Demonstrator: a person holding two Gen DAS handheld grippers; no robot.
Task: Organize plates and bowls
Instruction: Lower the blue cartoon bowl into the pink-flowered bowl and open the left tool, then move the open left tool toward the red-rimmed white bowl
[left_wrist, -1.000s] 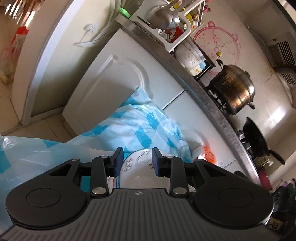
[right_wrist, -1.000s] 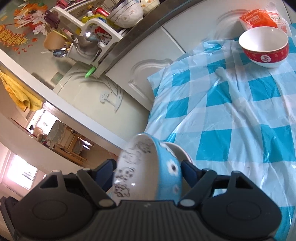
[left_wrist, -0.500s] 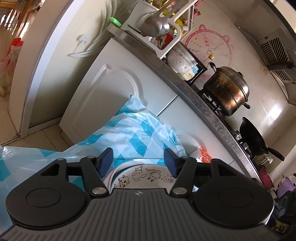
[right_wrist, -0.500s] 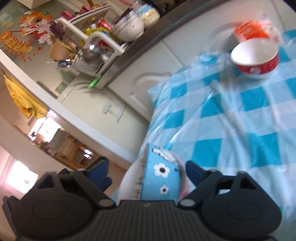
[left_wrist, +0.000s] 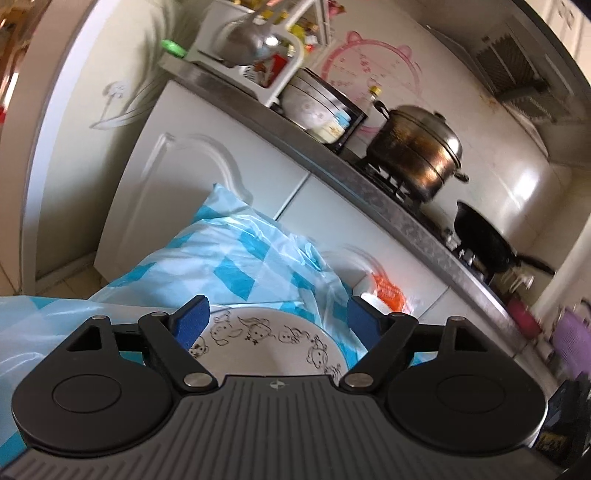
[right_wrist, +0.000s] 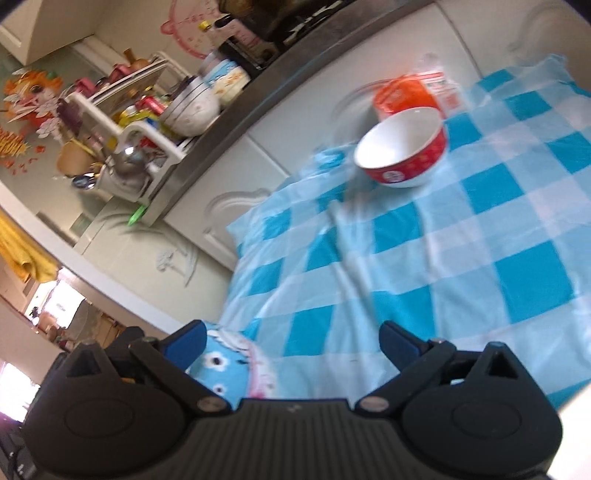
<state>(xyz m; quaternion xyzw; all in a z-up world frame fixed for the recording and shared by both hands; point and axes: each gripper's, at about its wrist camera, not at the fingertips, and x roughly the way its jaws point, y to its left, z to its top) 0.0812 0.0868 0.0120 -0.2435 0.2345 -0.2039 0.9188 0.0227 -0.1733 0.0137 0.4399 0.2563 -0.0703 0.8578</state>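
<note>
Grippers, left (left_wrist: 275, 314) and right (right_wrist: 291, 338), both spread wide, holding nothing — cartoon bowl (left_wrist: 266, 347) below, red bowl (right_wrist: 400, 147) and orange packet (right_wrist: 400, 94) beyond on checked cloth (right_wrist: 443, 258).

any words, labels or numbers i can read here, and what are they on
None can be read for certain.
Pink wall sticker: small characters, too blurred.
Orange packet: white label with red print, too blurred.
Red bowl: white round emblem on its side, unreadable.
Red and orange wall decoration: large characters, cut off and blurred.
</note>
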